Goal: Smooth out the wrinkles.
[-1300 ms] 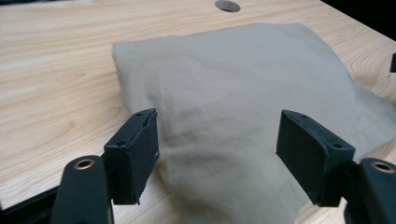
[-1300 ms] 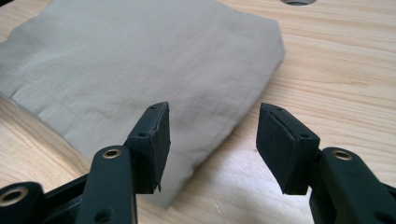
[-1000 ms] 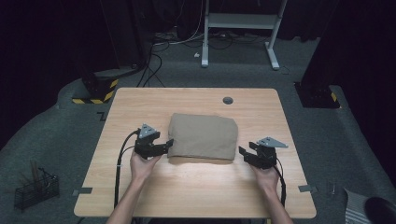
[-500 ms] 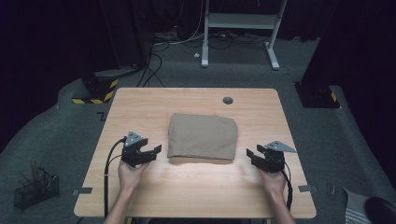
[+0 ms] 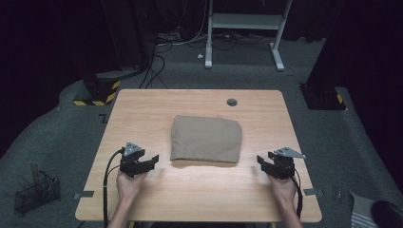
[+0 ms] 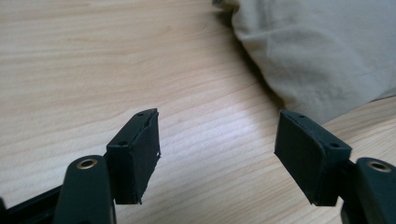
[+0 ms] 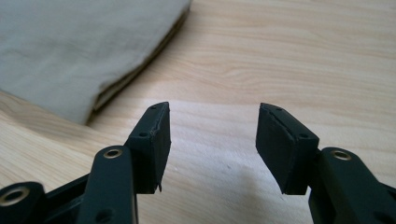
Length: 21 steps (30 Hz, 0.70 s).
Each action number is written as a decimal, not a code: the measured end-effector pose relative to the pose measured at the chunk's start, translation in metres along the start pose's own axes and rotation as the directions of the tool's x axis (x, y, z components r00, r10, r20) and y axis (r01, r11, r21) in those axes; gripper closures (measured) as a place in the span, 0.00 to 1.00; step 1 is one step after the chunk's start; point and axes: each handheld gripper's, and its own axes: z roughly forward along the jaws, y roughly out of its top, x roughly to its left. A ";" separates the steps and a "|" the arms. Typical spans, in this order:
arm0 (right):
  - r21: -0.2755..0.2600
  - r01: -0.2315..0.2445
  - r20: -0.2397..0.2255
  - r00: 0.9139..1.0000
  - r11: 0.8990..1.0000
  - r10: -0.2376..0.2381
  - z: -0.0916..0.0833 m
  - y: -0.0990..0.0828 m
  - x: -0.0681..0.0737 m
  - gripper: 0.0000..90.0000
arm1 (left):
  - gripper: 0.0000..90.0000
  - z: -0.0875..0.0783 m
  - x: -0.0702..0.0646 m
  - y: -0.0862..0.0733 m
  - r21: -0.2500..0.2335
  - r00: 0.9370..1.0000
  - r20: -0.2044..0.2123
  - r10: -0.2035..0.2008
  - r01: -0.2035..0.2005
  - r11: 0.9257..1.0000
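Both grippers, left (image 5: 151,160) and right (image 5: 263,161), have been drawn back toward the frame's bottom, fingers wide and empty, leaving the folded beige cloth (image 5: 206,138) released at tabletop (image 5: 142,109) centre, seemingly finished.

The folded cloth (image 5: 206,138) is a matt, beige woven fabric, soft and faintly creased, its stacked layers showing at the edge in the right gripper view. The bench (image 5: 190,199) is pale wood-grain laminate, smooth with a slight sheen. The left tool (image 6: 217,158) and right tool (image 7: 212,147) have matt black plastic arms, dull rubbery pads and small brass-coloured metal rivets.
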 end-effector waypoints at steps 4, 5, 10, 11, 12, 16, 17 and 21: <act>0.028 0.005 0.029 1.000 1.000 -0.005 0.001 -0.005 -0.003 0.50 | 0.34 0.001 0.007 -0.007 0.017 0.999 -0.029 -0.019 0.019 1.000; 0.030 0.004 0.033 0.999 1.000 -0.005 0.001 -0.006 -0.005 0.50 | 0.34 0.001 0.008 -0.008 0.023 0.999 -0.035 -0.019 0.020 1.000; 0.055 0.011 0.058 0.998 0.998 -0.014 0.001 -0.008 -0.007 0.48 | 0.34 0.002 0.013 -0.014 0.042 0.997 -0.061 -0.038 0.041 0.998; 0.057 0.010 0.062 0.998 0.998 -0.014 0.002 -0.008 -0.007 0.48 | 0.34 0.003 0.014 -0.015 0.048 0.997 -0.067 -0.036 0.039 0.998; 0.061 0.011 0.066 0.998 0.998 -0.015 0.002 -0.008 -0.007 0.48 | 0.34 0.004 0.015 -0.016 0.057 0.997 -0.074 -0.035 0.039 0.998; 0.087 0.018 0.081 0.996 0.996 -0.025 0.005 -0.009 -0.007 0.48 | 0.34 0.005 0.017 -0.019 0.066 0.995 -0.099 -0.035 0.041 0.997; 0.091 0.024 0.087 0.996 0.996 -0.032 0.006 -0.009 -0.007 0.48 | 0.34 0.005 0.018 -0.020 0.066 0.994 -0.106 -0.033 0.040 0.997; 0.104 0.028 0.094 0.995 0.994 -0.038 0.008 -0.010 -0.007 0.48 | 0.34 0.006 0.018 -0.021 0.064 0.992 -0.121 -0.021 0.029 0.998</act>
